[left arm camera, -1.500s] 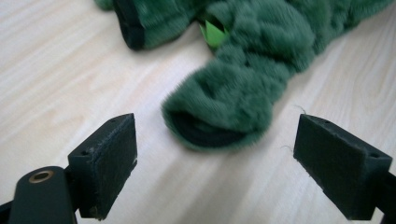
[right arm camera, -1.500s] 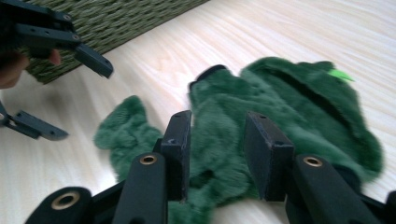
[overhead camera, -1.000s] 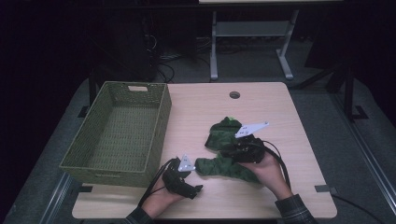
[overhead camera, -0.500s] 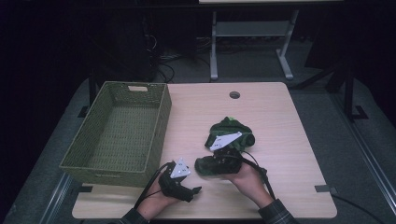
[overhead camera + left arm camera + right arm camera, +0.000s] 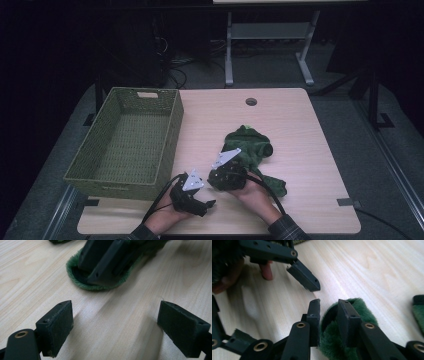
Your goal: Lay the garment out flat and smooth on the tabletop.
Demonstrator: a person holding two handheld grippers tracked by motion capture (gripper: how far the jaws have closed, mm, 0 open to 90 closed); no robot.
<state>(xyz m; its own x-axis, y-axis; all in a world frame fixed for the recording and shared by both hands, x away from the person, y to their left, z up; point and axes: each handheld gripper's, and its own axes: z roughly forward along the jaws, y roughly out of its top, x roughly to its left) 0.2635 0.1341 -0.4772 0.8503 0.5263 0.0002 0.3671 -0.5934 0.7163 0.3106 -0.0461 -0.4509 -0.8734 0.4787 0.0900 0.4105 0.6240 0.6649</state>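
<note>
Right gripper [image 5: 328,312] clenched on green plush garment's [image 5: 342,340] cuff edge, pinning it for handover; left gripper [image 5: 116,322] released, waiting just beside on tabletop [image 5: 120,315].

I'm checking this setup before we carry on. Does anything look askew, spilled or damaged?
Nothing looks damaged or spilled. The green fuzzy garment lies crumpled in a heap on the table rather than flat, with the right gripper pinching its edge. The left gripper is open over bare wood, and the woven basket sits upright.
</note>
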